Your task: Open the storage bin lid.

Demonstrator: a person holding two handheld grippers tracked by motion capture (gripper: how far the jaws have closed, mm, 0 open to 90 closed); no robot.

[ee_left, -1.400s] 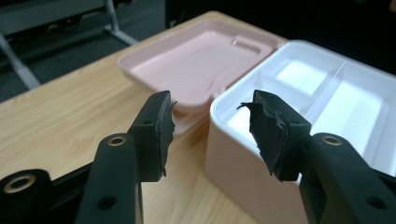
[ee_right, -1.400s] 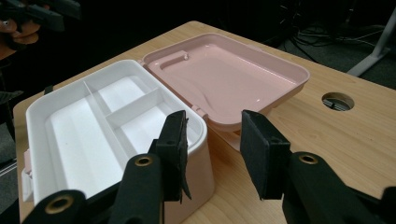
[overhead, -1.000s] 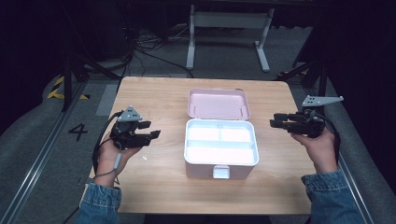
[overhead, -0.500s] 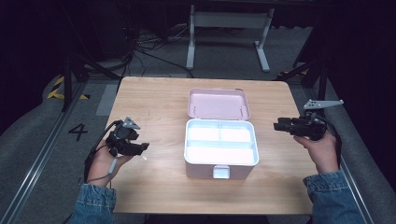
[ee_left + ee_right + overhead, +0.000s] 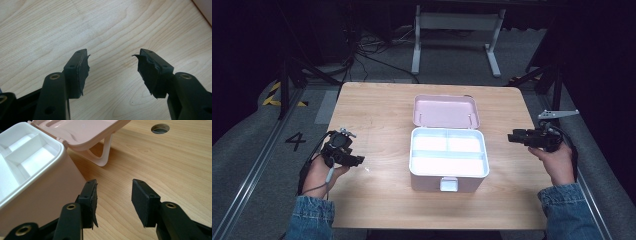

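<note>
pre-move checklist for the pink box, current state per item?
1. Lid open, laid back behind the pink box: ok.
2. Box tray compartments hold nothing: ok.
3. Left gripper open, nothing between its jaws: ok.
4. Right gripper open, nothing between its jaws, beside the box wall: ok.
5. Front latch condition: cannot tell.
6. Table bare around the box: ok.

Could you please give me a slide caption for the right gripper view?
Open right tool beside the pink box, lid open.
</note>
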